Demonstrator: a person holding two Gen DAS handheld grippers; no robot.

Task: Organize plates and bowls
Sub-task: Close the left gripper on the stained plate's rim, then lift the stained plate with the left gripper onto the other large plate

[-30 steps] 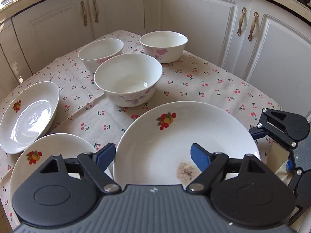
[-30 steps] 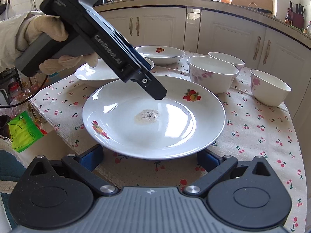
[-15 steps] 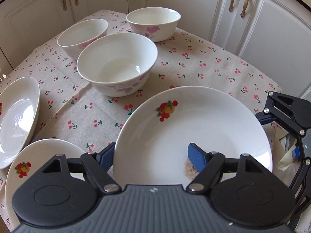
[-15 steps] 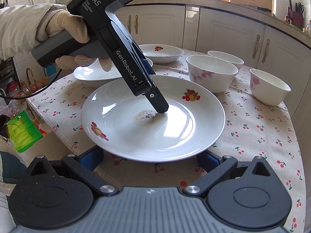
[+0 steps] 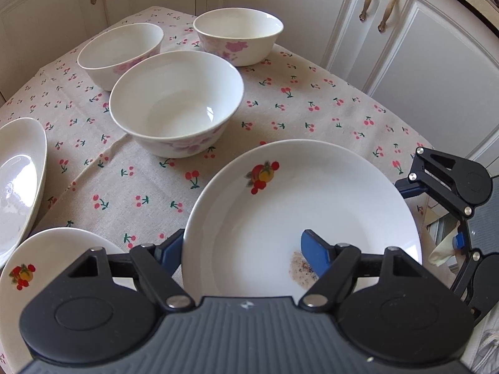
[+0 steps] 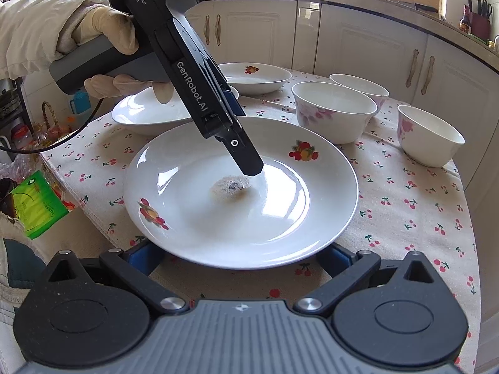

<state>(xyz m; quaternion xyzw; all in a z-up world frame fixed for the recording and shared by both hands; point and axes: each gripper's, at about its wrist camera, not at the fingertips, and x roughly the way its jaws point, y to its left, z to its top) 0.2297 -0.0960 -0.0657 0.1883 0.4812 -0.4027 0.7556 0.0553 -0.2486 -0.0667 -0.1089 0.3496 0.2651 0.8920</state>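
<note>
A large white plate (image 5: 312, 199) with a fruit print and a speckled stain (image 6: 230, 188) lies on the cherry-print tablecloth (image 5: 124, 184). My left gripper (image 5: 246, 246) is open and straddles the plate's near rim, one fingertip inside by the stain, the other outside the rim. It shows in the right wrist view (image 6: 246, 159), reaching down into the plate (image 6: 299, 193). My right gripper (image 6: 240, 255) is open, its fingers at the plate's near edge, largely hidden under the rim. Three white bowls (image 5: 177, 103) (image 5: 120, 51) (image 5: 238, 32) stand beyond.
Two more fruit-print plates lie at the left (image 5: 18, 184) (image 5: 46, 268); in the right wrist view they sit behind the big plate (image 6: 146, 115) (image 6: 255, 76). White cabinets (image 5: 421, 62) stand close behind the table. A green packet (image 6: 34, 205) lies past the table's left edge.
My left gripper has dropped lower and moved forward over the big plate, so one fingertip now sits inside it by the stain. The right gripper has held still.
</note>
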